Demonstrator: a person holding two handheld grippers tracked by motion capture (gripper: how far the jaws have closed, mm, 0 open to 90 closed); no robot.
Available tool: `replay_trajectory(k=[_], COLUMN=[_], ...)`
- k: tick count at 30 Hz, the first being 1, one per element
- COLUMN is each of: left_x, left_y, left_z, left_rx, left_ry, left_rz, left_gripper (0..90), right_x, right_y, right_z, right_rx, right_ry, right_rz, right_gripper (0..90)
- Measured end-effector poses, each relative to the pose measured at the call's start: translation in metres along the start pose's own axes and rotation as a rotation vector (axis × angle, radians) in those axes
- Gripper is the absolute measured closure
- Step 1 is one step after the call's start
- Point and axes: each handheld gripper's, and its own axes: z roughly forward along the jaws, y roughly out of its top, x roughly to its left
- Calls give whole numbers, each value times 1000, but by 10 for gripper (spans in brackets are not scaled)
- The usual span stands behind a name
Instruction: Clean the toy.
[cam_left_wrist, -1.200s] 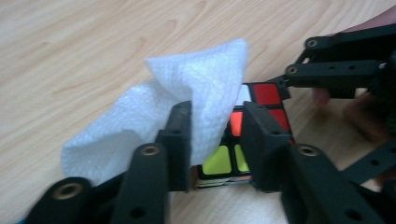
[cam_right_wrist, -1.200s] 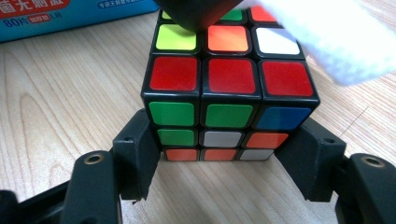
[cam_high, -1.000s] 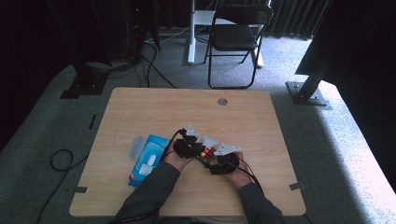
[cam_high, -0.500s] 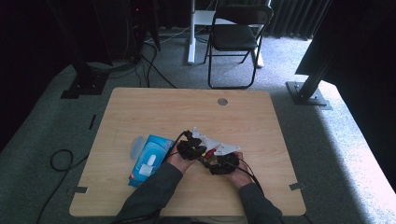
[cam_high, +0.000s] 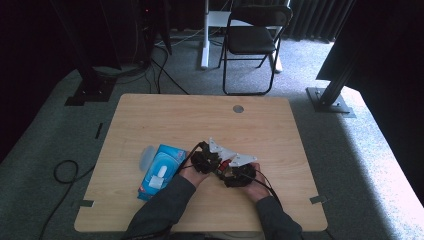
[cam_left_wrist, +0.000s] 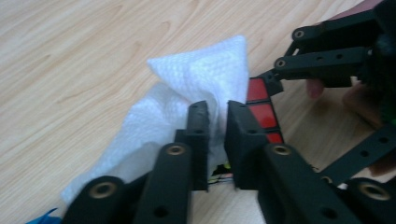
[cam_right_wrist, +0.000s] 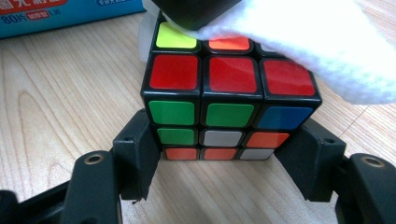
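Cube position: puzzle cube (cam_right_wrist: 231, 93) stands on the wooden surface (cam_high: 165, 115) between the jaws of the right claw (cam_right_wrist: 229, 156), whose pads press its lowest layer from both sides; the claw is clamped on the cube.
Cube in the left claw view: a strip of red stickers of the puzzle cube (cam_left_wrist: 261, 112) shows just right of the left claw (cam_left_wrist: 217, 119), partly under the wipe.
Cube appearance: black-framed three-by-three cube; upward face red across the near row, with yellow and orange-red tiles behind; near face green, green, blue on top, then green, white, orange, then orange, orange, white.
Wipe position: white wipe (cam_left_wrist: 196, 93) lies between the left claw's jaws, which stand close together with the cloth pinched in the narrow gap; these jaws have just been opening a little, the wipe remaining between them.
Wipe on cube: in the right claw view the white wipe (cam_right_wrist: 317, 42) drapes over the far right part of the cube's top, touching it.
Wipe appearance: crumpled, textured, rising to a point.
Overview: in the high view both claws, left (cam_high: 206, 161) and right (cam_high: 237, 172), meet near the surface's front middle.
Neighbour: blue wipe packet (cam_high: 159, 170) lies just left of the left hand.
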Motion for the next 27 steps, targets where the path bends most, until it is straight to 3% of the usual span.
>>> replay_trajectory(k=[5,13,17,22,24,27], left_x=[2,11,13,13,12,6], left_y=[-1,-3,-4,-4,-5,-5], left_z=[0,1,1,-1,-2,-1], left_rx=[-4,-11,-15,-14,-14,-25], left_ry=[17,-5,-56,-37,-55,-78], left_rz=[5,-46,-64,-62,-51,-17], left_gripper=[706,567,664,746,829,860], right_x=[0,0,0,0,-1,-1], right_y=[0,0,0,0,0,0], right_z=[0,0,0,0,0,0], right_rx=[0,2,2,4,4,5], right_ry=[-1,0,1,3,5,6], right_rz=[-1,-2,0,1,1,1], right_gripper=[337,337,336,336,335,335])
